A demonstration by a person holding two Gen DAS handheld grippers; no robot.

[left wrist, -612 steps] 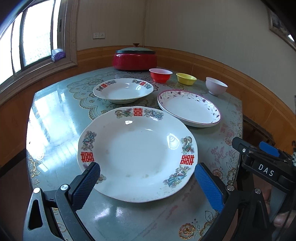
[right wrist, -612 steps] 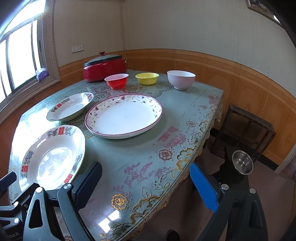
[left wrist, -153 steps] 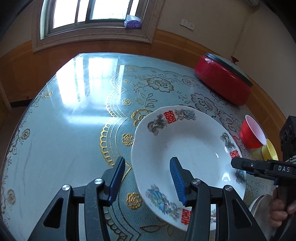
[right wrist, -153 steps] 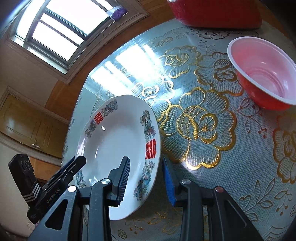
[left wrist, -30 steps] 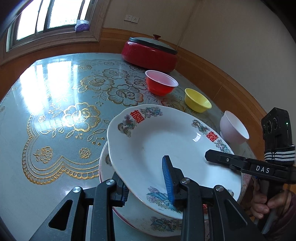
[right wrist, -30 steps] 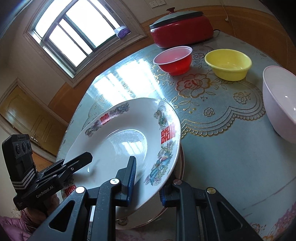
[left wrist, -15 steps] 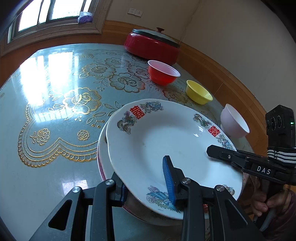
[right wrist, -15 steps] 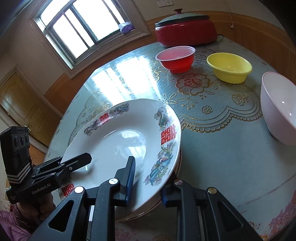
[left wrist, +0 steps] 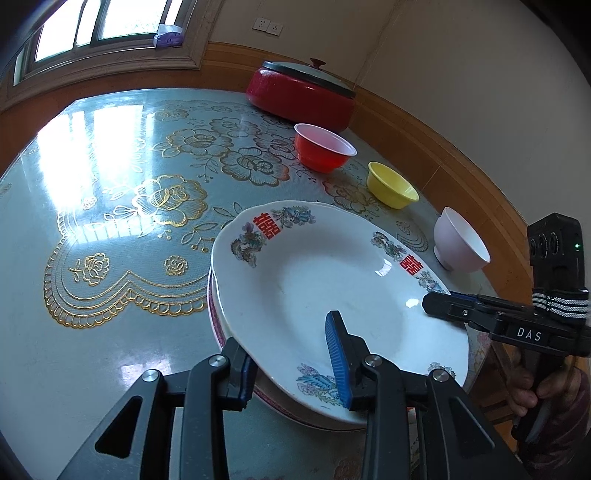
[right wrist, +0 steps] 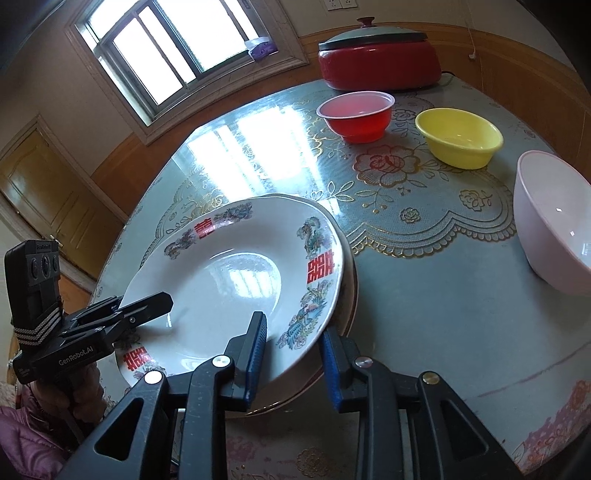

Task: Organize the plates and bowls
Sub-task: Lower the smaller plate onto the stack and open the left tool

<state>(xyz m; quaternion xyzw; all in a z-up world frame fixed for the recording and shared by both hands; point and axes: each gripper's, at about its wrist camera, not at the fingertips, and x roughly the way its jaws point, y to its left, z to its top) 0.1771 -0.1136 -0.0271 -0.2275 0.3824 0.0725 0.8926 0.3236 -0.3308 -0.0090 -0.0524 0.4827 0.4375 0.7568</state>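
Plate (left wrist: 332, 280) lowered onto stack | right hand-held gripper (right wrist: 293, 354) opening | left (left wrist: 291, 362) clamps rim

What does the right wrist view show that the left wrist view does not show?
Only the right wrist view shows the wooden door at the left, and the right gripper from behind: its jaws are opening, the decorated plate's rim between them. Only the left wrist view shows the left gripper from behind, its pads on that plate's near rim, and the wall sockets. Both show the plate on the purple-rimmed plate, the red bowl, yellow bowl, pink bowl, red lidded pot and window.
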